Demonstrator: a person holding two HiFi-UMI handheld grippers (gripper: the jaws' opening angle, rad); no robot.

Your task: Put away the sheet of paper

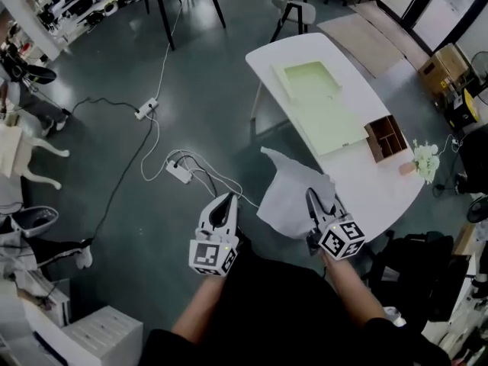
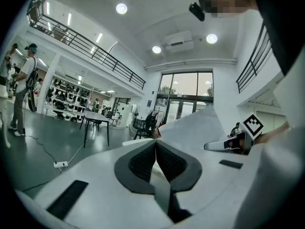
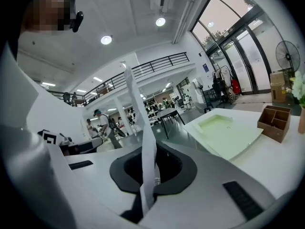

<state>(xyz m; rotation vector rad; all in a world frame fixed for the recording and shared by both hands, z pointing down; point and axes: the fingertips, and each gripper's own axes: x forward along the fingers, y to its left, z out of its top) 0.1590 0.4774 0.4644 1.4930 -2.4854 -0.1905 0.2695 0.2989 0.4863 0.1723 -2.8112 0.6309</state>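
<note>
So the sheet of paper (image 1: 293, 197) is up in the air in front of us, not on anything. It's pinched along its near edge by our right gripper (image 1: 314, 204), and it looks bowed and a bit rumpled rather than flat. In the right gripper view the sheet (image 3: 143, 128) shows edge-on as a thin white strip rising straight up from between the jaws, which are clamped tight on it (image 3: 148, 173). Our left gripper (image 1: 223, 200) sits just beside the sheet on its left and isn't touching it. In the left gripper view its jaws are pressed together with nothing between them (image 2: 156, 144), and the paper (image 2: 195, 128) is off to the right of them. From the head view the sheet hangs mostly over the dark floor (image 1: 191, 75), with its far side reaching the near end of the white table (image 1: 358, 174). On that table there's a pale green tray (image 1: 316, 97) further along. A wooden organizer (image 1: 385, 137) with compartments sits just beside the tray's near corner, and a small bunch of pale flowers (image 1: 425, 157) is near the table's right edge. Down on the floor to our left there's a white power strip (image 1: 179, 172) with cables running off it.
</note>
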